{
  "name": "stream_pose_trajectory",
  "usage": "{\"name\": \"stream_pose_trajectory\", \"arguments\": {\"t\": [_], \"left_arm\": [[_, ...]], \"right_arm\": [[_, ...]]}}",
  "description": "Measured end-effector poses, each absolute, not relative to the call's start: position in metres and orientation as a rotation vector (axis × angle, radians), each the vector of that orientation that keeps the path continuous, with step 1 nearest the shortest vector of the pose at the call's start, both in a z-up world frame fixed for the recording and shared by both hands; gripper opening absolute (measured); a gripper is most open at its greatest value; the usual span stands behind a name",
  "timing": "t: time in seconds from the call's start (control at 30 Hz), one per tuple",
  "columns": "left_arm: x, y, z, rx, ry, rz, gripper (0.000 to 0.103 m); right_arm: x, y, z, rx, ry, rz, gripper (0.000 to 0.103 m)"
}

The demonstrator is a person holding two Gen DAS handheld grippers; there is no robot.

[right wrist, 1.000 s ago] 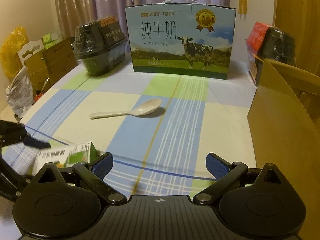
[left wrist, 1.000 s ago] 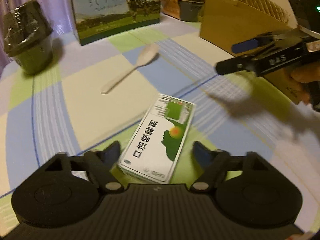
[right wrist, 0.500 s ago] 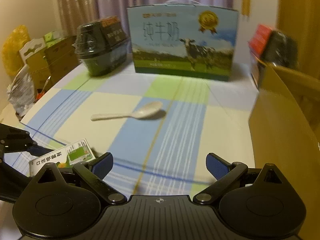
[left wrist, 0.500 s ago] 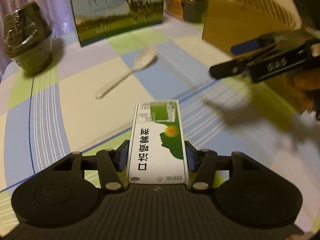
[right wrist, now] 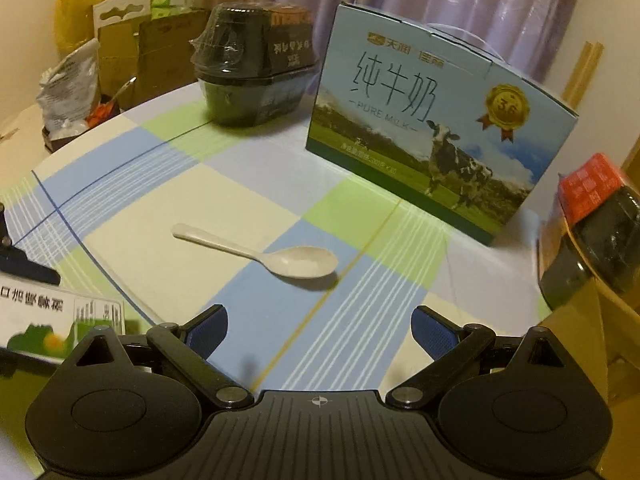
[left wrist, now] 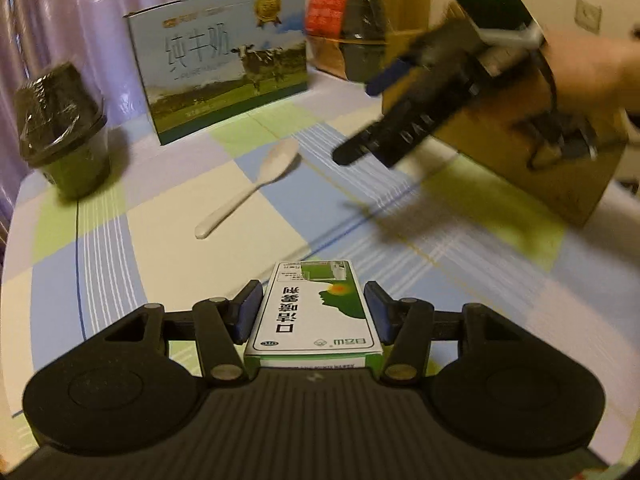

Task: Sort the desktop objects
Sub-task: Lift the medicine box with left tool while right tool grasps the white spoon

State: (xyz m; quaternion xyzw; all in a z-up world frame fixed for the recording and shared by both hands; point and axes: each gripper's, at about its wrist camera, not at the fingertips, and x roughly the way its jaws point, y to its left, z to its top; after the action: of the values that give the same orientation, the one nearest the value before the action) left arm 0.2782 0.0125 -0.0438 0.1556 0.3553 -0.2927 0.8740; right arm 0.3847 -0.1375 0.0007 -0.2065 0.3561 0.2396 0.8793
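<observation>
Green-and-white medicine box (left wrist: 314,312) is pinched between the blue pads of the left gripper (left wrist: 313,312) at the bottom centre of the left wrist frame, lifted clear of the checked tablecloth (left wrist: 120,248). In the right wrist frame the same box is seen at the lower left edge. The right gripper (right wrist: 318,330) is held with its jaws spread wide and nothing between them, above the cloth; it appears blurred at the upper right of the left wrist frame, gripped by a hand (left wrist: 588,68). A white spoon (right wrist: 272,254) lies flat at mid-frame, bowl up. A milk carton (right wrist: 432,128) is stood upright behind it, with a wrapped dark bowl (right wrist: 252,68) to its left and a cardboard box (left wrist: 536,152) at the right.
</observation>
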Motion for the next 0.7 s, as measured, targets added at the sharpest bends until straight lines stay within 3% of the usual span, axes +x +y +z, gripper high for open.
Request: {"name": "stream_pose_trajectory", "arguments": {"t": [0.5,0.7], "left_arm": [[0.288,0.006,-0.072,0.325,0.863,-0.571,0.050],[0.274,0.017,-0.044,0.262,0.763,-0.532,0.050]], "right_arm": [[0.346,-0.130,-0.030,-0.545,0.860,0.683,0.096],[0.338,-0.133,-0.025,-0.608,0.862,0.709,0.097]]}}
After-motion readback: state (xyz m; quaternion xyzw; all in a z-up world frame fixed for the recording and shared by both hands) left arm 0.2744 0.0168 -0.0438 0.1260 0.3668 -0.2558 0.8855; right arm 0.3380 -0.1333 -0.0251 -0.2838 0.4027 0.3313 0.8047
